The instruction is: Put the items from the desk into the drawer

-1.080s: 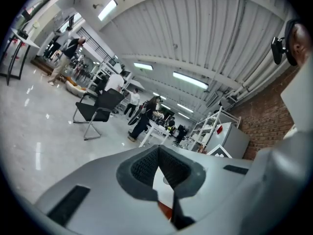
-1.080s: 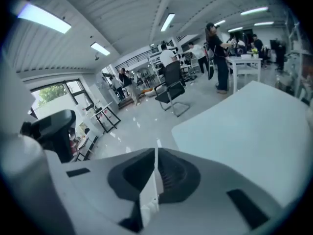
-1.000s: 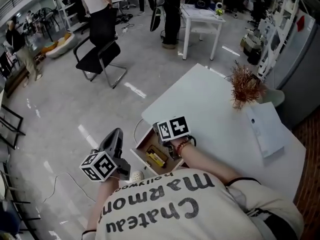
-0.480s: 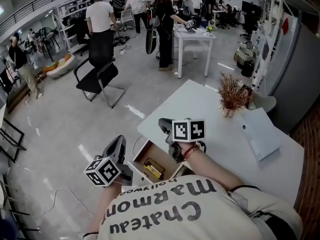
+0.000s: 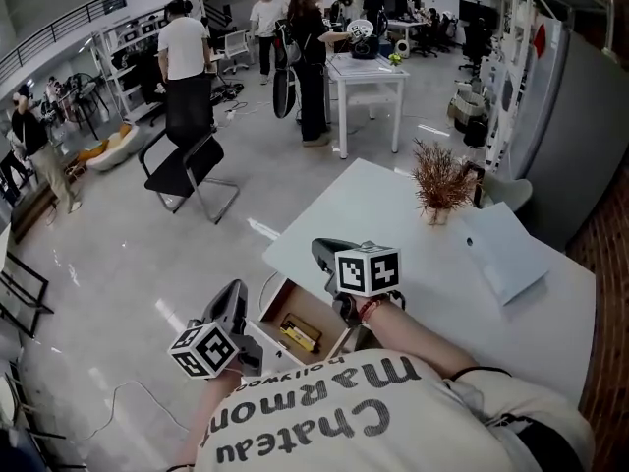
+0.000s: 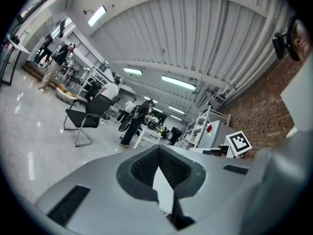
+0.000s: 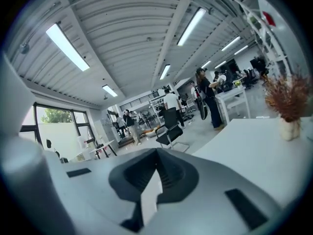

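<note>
Standing beside the white table (image 5: 393, 229), I see the person leaning over its near corner with tongs in each hand. The left tongs (image 5: 234, 290) are held out over the floor, just left of the open drawer (image 5: 322, 311), pointing level into the room. In the left gripper view their jaws sit closed together with nothing between them (image 6: 159, 166). The right tongs (image 5: 318, 250) hang above the table's edge, just over the drawer, tipped a little downward. They too are closed and carry nothing (image 7: 156, 173).

The drawer stands pulled out below the table's corner. A yellow object (image 5: 299, 334) lies inside it near the front, with something dark just beside it that I cannot make out. On the far part of the table a dried plant in a small pot (image 5: 439, 187) stands upright, and a white folder (image 5: 503, 252) lies flat near it. Beyond the table, a black chair (image 5: 187, 168) stands on the shiny floor and several people gather around another white table farther off.
</note>
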{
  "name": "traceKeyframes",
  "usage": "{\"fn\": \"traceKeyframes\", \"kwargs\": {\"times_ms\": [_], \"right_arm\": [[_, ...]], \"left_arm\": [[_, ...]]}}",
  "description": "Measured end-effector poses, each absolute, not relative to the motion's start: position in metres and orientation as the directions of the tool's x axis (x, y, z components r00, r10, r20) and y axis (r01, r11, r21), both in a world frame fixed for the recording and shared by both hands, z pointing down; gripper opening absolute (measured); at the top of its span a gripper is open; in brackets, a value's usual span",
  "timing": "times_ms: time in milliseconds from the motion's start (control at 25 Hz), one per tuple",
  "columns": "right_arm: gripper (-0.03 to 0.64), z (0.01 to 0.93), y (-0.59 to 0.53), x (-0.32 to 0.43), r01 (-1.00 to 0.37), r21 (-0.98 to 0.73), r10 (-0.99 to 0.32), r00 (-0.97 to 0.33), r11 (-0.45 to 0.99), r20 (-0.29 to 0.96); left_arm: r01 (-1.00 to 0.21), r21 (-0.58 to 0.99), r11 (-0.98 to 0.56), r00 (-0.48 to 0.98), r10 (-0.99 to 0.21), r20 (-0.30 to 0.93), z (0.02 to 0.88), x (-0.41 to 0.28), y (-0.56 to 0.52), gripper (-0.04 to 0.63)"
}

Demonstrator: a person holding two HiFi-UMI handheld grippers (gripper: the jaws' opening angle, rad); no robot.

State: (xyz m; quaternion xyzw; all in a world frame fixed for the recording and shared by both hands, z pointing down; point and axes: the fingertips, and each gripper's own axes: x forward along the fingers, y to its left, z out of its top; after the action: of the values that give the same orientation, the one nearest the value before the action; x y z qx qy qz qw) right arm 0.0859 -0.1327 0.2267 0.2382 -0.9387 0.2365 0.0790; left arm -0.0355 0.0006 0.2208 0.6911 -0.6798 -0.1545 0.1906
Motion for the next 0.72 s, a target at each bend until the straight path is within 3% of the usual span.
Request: {"fn": "traceKeyframes", "kwargs": {"times_ms": [720], "right_arm": [[0.003,0.247,-0.115,0.091,-0.494,-0.412,-0.392,-0.866,0.766,0.309]], "left_arm": [[-0.881,0.472,0.036,-0.004,-0.998,0.070,0.231,-0.034,0.031,0.002]]}}
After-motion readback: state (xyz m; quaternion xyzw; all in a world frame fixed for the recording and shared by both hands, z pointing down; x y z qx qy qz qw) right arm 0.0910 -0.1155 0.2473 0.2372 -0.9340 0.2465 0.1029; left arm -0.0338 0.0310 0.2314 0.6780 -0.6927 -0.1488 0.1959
